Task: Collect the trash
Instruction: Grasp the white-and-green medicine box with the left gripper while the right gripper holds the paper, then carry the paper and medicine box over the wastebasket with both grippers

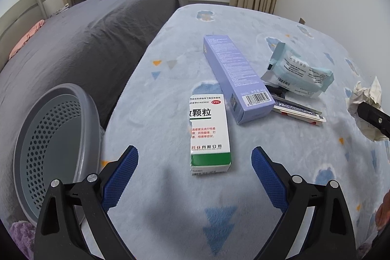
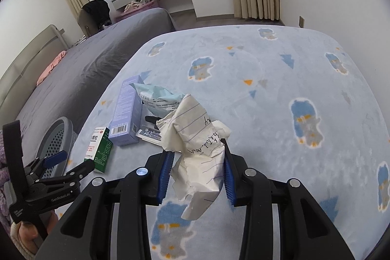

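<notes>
- Right gripper jaws pinched crumpled paper, centre frame.
- Left gripper jaws spread, empty, just below medicine box.
- Basket at blanket's left edge.

Both the left gripper and right gripper have black frames, silver screws and blue ribbed jaws.

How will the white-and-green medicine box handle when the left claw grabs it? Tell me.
The medicine box is creased cardboard lying flat, so it probably won't roll. It looks light, likely empty, and may crush if squeezed hard. The open left claw looks wide enough to straddle it.
</notes>
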`<state>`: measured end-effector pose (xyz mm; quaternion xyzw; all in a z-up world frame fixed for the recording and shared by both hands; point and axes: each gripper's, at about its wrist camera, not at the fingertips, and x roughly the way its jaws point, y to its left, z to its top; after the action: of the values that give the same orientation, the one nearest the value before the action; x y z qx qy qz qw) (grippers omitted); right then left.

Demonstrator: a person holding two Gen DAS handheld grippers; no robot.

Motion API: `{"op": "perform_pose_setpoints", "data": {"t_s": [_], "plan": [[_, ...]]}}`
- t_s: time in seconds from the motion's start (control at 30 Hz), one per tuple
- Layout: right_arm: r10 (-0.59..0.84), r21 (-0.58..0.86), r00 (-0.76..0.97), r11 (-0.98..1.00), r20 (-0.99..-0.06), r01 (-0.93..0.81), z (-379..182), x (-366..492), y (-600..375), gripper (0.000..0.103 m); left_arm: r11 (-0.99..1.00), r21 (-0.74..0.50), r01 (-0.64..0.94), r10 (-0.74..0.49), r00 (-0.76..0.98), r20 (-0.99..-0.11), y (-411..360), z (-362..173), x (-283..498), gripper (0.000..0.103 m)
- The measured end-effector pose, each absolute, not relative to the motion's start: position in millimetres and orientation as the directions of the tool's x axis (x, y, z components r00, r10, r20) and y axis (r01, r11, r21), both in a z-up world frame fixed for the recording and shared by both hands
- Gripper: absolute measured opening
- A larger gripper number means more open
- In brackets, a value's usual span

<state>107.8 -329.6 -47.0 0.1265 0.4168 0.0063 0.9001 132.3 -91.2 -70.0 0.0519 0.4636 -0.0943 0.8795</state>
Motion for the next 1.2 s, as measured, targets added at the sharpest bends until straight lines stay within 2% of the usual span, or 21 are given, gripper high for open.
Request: {"op": "perform_pose_setpoints", "data": {"t_s": [0.2,0.27,0.33,0.5,0.57,1.0,1.2], "plan": [[0.128,0.239,0.654,0.967,-0.746,0.083,-47.3,107.9,-328.8,0.036,0.982,0.016,0.188,-0.089,0.536,-0.84,-93.5,-86.8,153.2,0.092],[0.129,0.237,0.653,0.968,-0.746,0.08,-47.7,108.0,-327.8,0.036,0.983,0.012,0.181,-0.087,0.529,-0.844,-93.6,-90.5,157.4,0.088],[0.13,0.237,0.651,0.968,-0.748,0.079,-48.7,107.5,-327.7,0.036,0.983,0.002,0.182,-0.094,0.518,-0.85,-93.7,-94.0,160.3,0.081],[0.131,0.235,0.647,0.969,-0.751,0.077,-50.1,107.9,-326.7,0.036,0.98,-0.009,0.197,-0.109,0.502,-0.858,-94.9,-98.3,161.6,0.049],[0.131,0.234,0.647,0.969,-0.751,0.075,-49.7,107.7,-325.8,0.036,0.977,-0.015,0.213,-0.122,0.5,-0.857,-95.8,-97.1,160.1,0.041],[0.119,0.206,0.645,0.977,-0.755,0.061,-51.1,109.3,-313.4,0.036,0.967,-0.023,0.253,-0.157,0.522,-0.838,-82.0,-79.4,129.6,0.038],[0.116,0.194,0.648,0.98,-0.753,0.051,-49.5,110.2,-304.8,0.036,0.963,-0.031,0.267,-0.156,0.464,-0.872,-76.8,-89.0,115.5,0.038]]}}
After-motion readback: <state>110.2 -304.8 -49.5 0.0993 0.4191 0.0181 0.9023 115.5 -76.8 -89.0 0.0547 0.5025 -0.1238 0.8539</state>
